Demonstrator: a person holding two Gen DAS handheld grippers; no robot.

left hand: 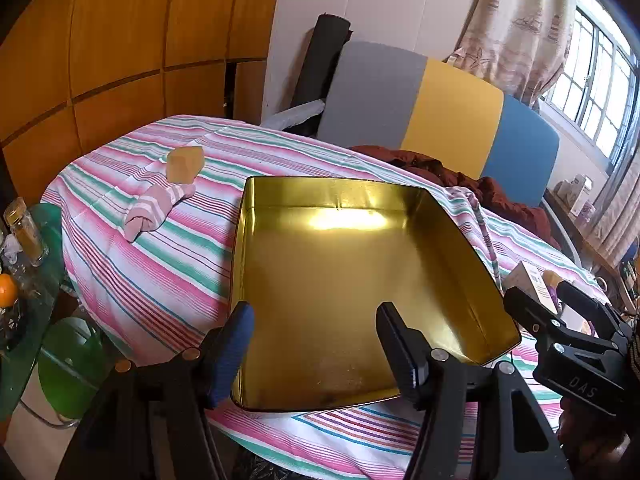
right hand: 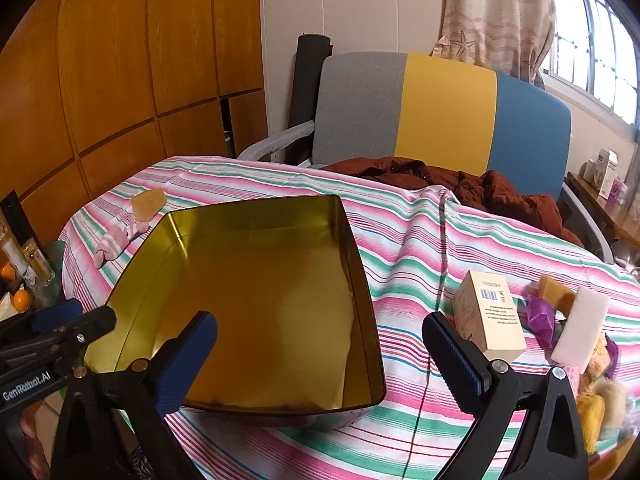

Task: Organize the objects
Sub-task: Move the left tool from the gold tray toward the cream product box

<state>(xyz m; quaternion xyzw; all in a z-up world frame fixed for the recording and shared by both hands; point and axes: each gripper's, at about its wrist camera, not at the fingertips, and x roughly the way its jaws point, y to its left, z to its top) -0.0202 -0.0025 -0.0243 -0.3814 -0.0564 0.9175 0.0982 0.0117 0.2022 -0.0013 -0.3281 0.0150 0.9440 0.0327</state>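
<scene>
Right now the gold tin (right hand: 256,304) sits empty in the middle of the striped cloth (right hand: 404,236), its near edge close to the table's front. Both grippers hover over that near edge with nothing in them. The left gripper (left hand: 316,344) has its fingers partly apart above the tin's front left corner; the right gripper (right hand: 320,360) has its fingers spread wide, one over the tin and one over the cloth beside the cream box (right hand: 490,316).

The things to sort lie in two groups, well apart. To the right are the cream box, a purple wrapped piece (right hand: 540,316), a white bar (right hand: 580,326), a tan block (right hand: 554,292) and some yellow fluffy bits (right hand: 596,404), crowded together and touching. Far left are a rolled pink sock (left hand: 156,208) and an orange wedge (left hand: 185,163), just beside each other.

The likely trouble is the crowding on the right: wide fingers closing on the box could catch the purple piece or nudge the bar toward the table edge. The tin is light and lies on loose cloth, so a bump from either gripper could slide it. A thin cord (right hand: 442,248) runs past the box and could snag.
</scene>
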